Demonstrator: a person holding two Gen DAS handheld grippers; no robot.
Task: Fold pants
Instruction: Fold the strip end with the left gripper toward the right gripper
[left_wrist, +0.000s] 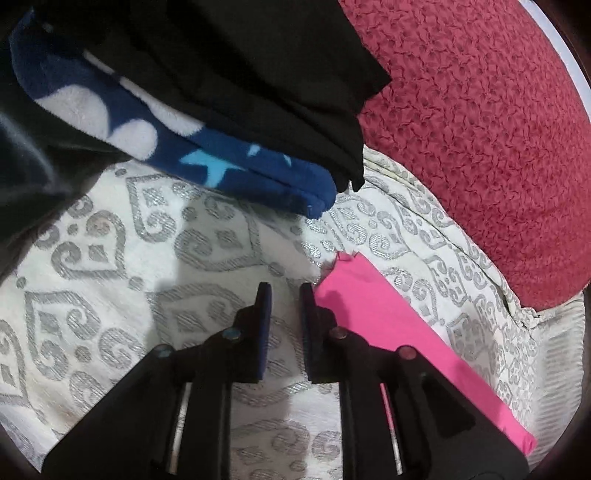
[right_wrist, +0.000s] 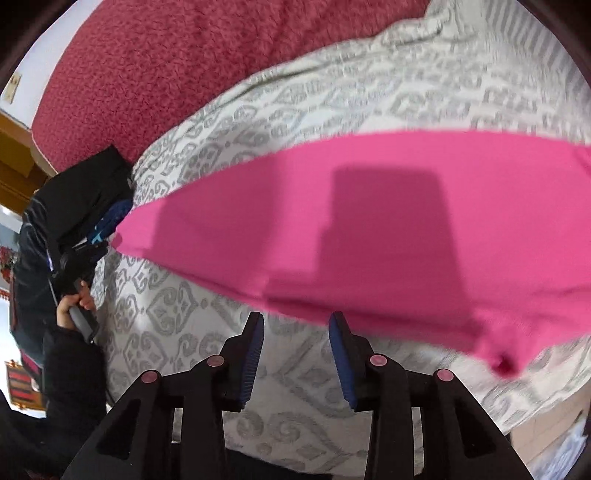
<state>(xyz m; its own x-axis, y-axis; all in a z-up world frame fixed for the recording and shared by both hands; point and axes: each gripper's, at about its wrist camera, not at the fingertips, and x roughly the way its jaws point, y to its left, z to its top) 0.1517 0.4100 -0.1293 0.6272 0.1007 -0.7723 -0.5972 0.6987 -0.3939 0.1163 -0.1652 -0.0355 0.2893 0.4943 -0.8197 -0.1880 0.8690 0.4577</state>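
The pink pants (right_wrist: 369, 229) lie flat on the patterned white and grey bedspread (right_wrist: 332, 96), stretched from left to right. In the left wrist view one narrow end of the pants (left_wrist: 376, 314) lies just right of my left gripper (left_wrist: 284, 290), which is open and empty with its right finger at the cloth's edge. My right gripper (right_wrist: 295, 319) is open and empty, its fingertips at the near edge of the pants. The left gripper also shows in the right wrist view (right_wrist: 79, 266), held in a hand at the pants' left end.
A stack of folded clothes, black (left_wrist: 258, 74) over blue fleece with white shapes (left_wrist: 192, 147), lies beyond the left gripper. A dark red textured blanket (left_wrist: 480, 129) covers the far side of the bed. The bed's edge (right_wrist: 535, 424) is at lower right.
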